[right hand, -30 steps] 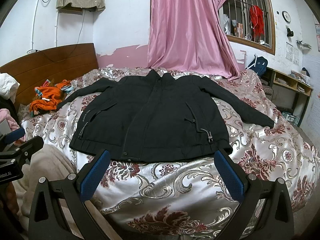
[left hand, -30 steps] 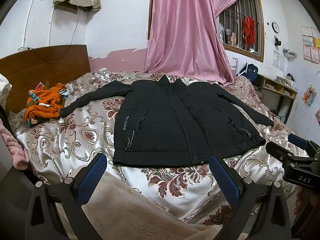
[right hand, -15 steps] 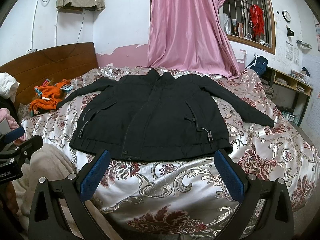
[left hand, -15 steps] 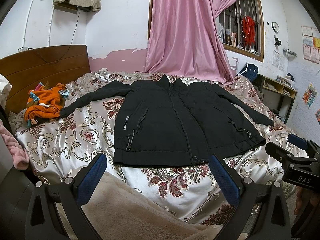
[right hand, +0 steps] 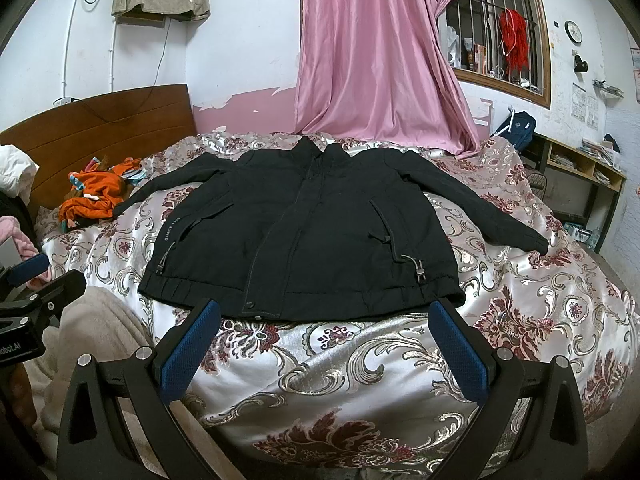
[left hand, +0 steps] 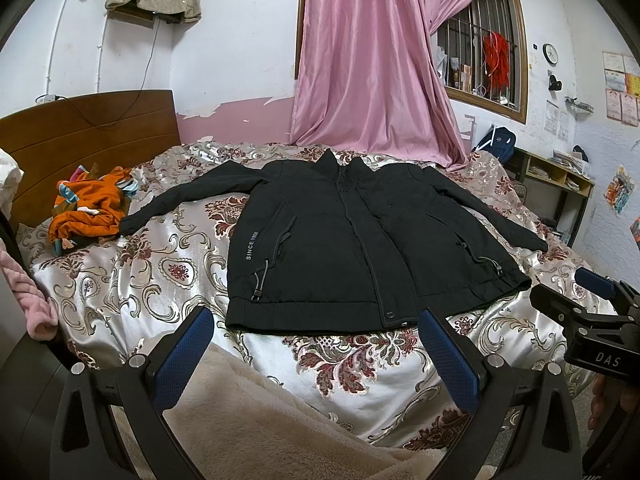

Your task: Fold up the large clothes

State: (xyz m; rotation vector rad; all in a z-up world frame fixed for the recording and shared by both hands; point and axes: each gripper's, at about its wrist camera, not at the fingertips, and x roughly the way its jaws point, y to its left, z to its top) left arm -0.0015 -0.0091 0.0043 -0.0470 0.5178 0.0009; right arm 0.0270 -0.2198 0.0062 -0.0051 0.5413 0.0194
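A black zipped jacket (left hand: 344, 240) lies flat, front up, on the bed with both sleeves spread out; it also shows in the right wrist view (right hand: 304, 232). My left gripper (left hand: 316, 354) is open and empty, held just short of the jacket's hem. My right gripper (right hand: 324, 344) is open and empty, also just short of the hem. The right gripper shows at the right edge of the left wrist view (left hand: 592, 320); the left gripper shows at the left edge of the right wrist view (right hand: 28, 300).
The bed has a silver and maroon floral cover (left hand: 132, 280). A beige fleece blanket (left hand: 256, 420) lies at the near edge. Orange clothes (left hand: 92, 208) are heaped by the wooden headboard (left hand: 80, 136). A pink curtain (left hand: 372, 72) hangs behind; shelves (right hand: 580, 172) stand to the right.
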